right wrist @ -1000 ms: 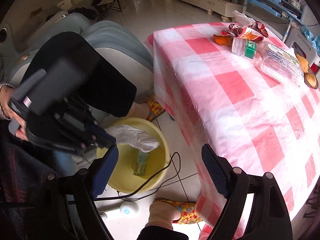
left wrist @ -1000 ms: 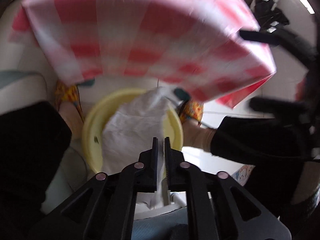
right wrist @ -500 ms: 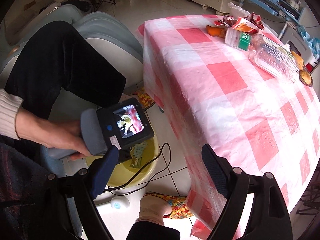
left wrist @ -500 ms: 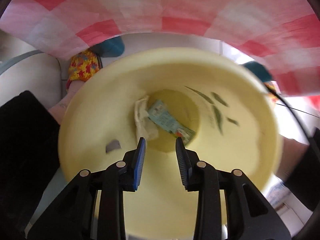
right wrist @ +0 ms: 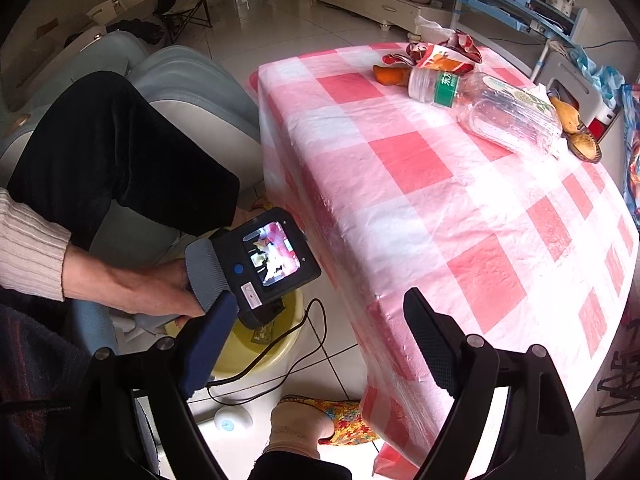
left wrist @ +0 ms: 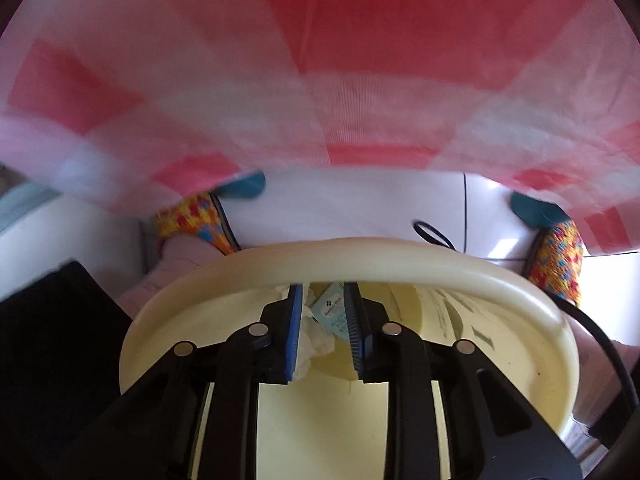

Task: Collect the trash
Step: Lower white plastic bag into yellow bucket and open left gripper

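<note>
Left wrist view puts us right over the yellow basin (left wrist: 532, 364) on the floor, and down in its bottom we see the trash already in: a crumpled white tissue (left wrist: 314, 340) and a small teal packet (left wrist: 332, 310) lying against each other. Our left gripper (left wrist: 324, 332) hangs just above the basin's near rim with its blue-padded fingers (left wrist: 295, 328) parted a little way and nothing between them; the tissue and packet show through the gap, well below. Above the basin hangs the red-and-white checked tablecloth (left wrist: 320, 80), and 2 patterned slippers (left wrist: 556, 264) sit on the white tile floor on either side of the far rim, with a black cable (left wrist: 434, 234) looping behind it. Over to the right wrist view, we see our right gripper (right wrist: 320, 344) spread wide, empty, held out over the gap between the table edge and the basin (right wrist: 294, 308). The left hand (right wrist: 144, 284) grips the left device, whose small screen (right wrist: 272, 254) faces up above the basin. On the table (right wrist: 440, 200) more trash waits at the far end: a clear plastic bottle (right wrist: 496, 110) lying on its side with a green label, a crumpled red snack wrapper (right wrist: 436, 58) just beyond its neck, an orange peel (right wrist: 390, 74) touching the wrapper, and banana peel (right wrist: 576, 124) by the bottle's base. A grey-blue sofa (right wrist: 176, 76) sits left of the table, with our black trouser leg (right wrist: 116, 152) across it.
</note>
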Demonstrator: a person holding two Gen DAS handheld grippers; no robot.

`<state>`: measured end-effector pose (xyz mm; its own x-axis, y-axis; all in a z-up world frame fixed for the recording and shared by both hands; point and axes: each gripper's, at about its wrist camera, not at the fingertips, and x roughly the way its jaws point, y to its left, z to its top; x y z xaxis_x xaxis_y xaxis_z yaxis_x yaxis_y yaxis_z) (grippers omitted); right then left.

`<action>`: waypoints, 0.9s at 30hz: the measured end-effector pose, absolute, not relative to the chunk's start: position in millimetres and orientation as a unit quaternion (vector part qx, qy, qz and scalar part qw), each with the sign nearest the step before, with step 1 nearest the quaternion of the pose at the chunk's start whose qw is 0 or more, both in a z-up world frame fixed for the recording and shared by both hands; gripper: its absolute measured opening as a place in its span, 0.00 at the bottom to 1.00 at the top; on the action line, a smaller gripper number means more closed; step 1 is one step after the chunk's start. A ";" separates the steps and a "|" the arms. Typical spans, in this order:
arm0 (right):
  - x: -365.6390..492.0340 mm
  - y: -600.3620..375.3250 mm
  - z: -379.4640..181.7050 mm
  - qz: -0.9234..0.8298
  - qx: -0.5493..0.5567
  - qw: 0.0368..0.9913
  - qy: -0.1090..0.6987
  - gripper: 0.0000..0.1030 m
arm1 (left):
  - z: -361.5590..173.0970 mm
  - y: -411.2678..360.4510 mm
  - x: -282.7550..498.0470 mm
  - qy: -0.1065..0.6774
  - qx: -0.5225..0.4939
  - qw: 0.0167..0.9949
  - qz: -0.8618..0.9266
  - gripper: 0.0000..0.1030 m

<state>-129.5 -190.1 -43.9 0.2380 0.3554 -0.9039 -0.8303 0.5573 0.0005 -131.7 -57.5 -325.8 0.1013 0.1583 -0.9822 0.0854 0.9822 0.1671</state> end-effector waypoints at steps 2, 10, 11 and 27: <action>-129.0 -193.4 -48.4 0.389 -0.261 0.742 0.479 0.80 | -321.9 -52.1 -123.3 0.660 0.085 0.745 0.030 0.21; -133.0 -196.3 -62.5 0.381 -0.292 0.726 0.491 0.83 | -301.8 -52.2 -107.9 0.641 0.103 0.760 0.033 0.21; -132.8 -195.7 -62.0 0.381 -0.292 0.728 0.490 0.83 | -300.0 -54.1 -110.8 0.648 0.110 0.753 0.031 0.21; -128.8 -207.9 -37.0 0.356 -0.267 0.773 0.453 0.83 | -88.8 -12.9 -159.5 0.564 0.041 0.825 -0.028 0.46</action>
<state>-128.8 -207.9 -37.0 0.3365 0.3087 -0.8896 -0.7922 0.6036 -0.0902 -159.5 -12.9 -88.8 0.3630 -0.0010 -0.9318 0.0926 0.9951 0.0350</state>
